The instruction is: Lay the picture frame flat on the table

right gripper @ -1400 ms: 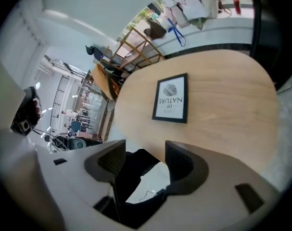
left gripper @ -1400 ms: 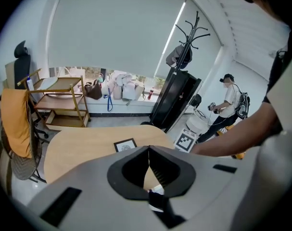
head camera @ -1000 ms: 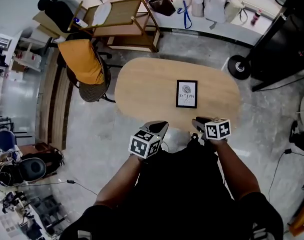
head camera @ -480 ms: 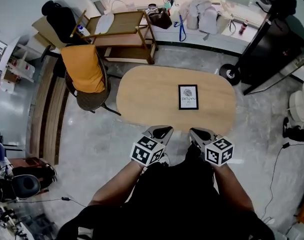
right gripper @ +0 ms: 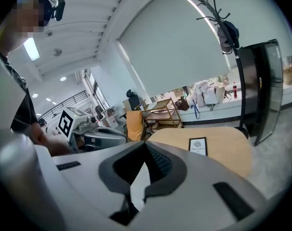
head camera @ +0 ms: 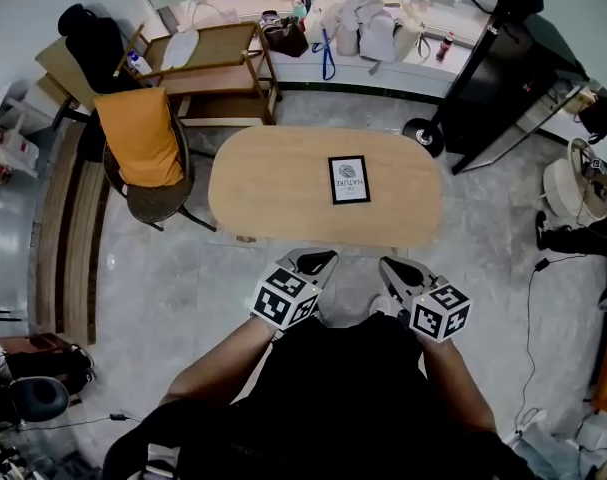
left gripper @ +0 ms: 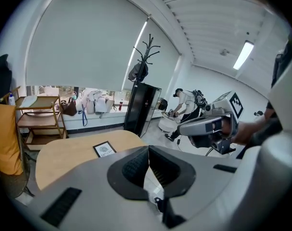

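The black picture frame (head camera: 348,179) with a white print lies flat, face up, on the oval wooden table (head camera: 273,193), right of its middle. It also shows as a small picture frame (left gripper: 105,149) in the left gripper view and as a picture frame (right gripper: 198,146) in the right gripper view. My left gripper (head camera: 321,259) and right gripper (head camera: 387,264) hang side by side in front of my body, short of the table's near edge and well apart from the frame. Both are shut with nothing between the jaws, as seen at the left gripper (left gripper: 148,148) and the right gripper (right gripper: 146,144).
A chair draped in orange cloth (head camera: 138,138) stands at the table's left end, with a wooden shelf cart (head camera: 218,63) behind it. A tall black cabinet (head camera: 503,58) stands at the far right. Bags (head camera: 368,28) line the window ledge. A person (left gripper: 186,102) sits far off.
The view has drawn back from the table, which now lies farther from both grippers. Both grippers have come nearer my body. The frame has not moved on the table.
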